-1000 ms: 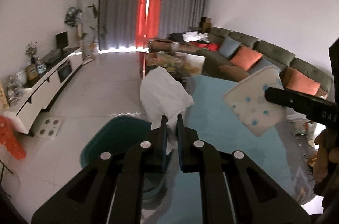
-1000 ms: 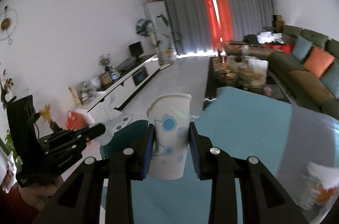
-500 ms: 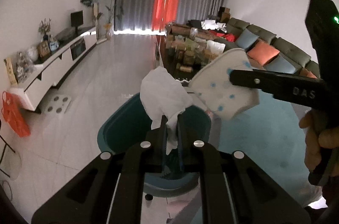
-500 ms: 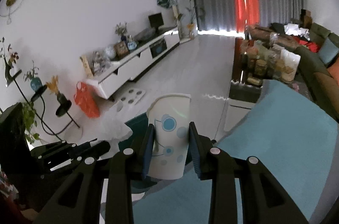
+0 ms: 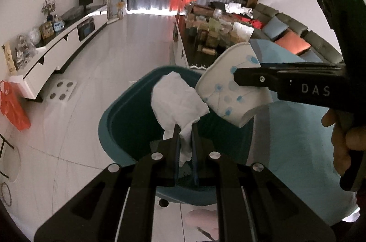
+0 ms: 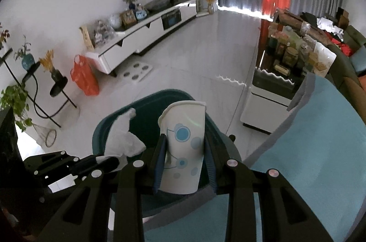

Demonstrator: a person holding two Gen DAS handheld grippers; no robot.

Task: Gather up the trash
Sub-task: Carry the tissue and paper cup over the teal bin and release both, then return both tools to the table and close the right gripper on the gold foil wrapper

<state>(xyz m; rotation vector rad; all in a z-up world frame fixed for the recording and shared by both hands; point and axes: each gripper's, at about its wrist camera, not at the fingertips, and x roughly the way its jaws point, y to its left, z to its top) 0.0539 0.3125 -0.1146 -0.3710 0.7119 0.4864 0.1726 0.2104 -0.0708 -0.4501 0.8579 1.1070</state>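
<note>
My left gripper (image 5: pixel 184 130) is shut on a crumpled white tissue (image 5: pixel 177 100) and holds it over the open teal trash bin (image 5: pixel 109 127). My right gripper (image 6: pixel 184 143) is shut on a white paper cup with blue dots (image 6: pixel 183 150) and holds it above the same bin (image 6: pixel 103 127). In the left wrist view the cup (image 5: pixel 231 91) lies tilted just right of the tissue, pinched by the right gripper (image 5: pixel 238 77). In the right wrist view the tissue (image 6: pixel 123 139) and the left gripper (image 6: pixel 107 162) sit to the left of the cup.
A table with a light blue cloth (image 5: pixel 297 127) borders the bin on the right. A low white TV cabinet (image 5: pixel 57 52) lines the left wall, with an orange bag (image 5: pixel 13 104) at its end. A cluttered coffee table (image 5: pixel 205 38) and a sofa (image 5: pixel 292 36) lie beyond.
Both grippers have swung left and tilted down from over the blue cloth to over the teal bin. The tissue and cup stay held; the cup has come close beside the tissue.
</note>
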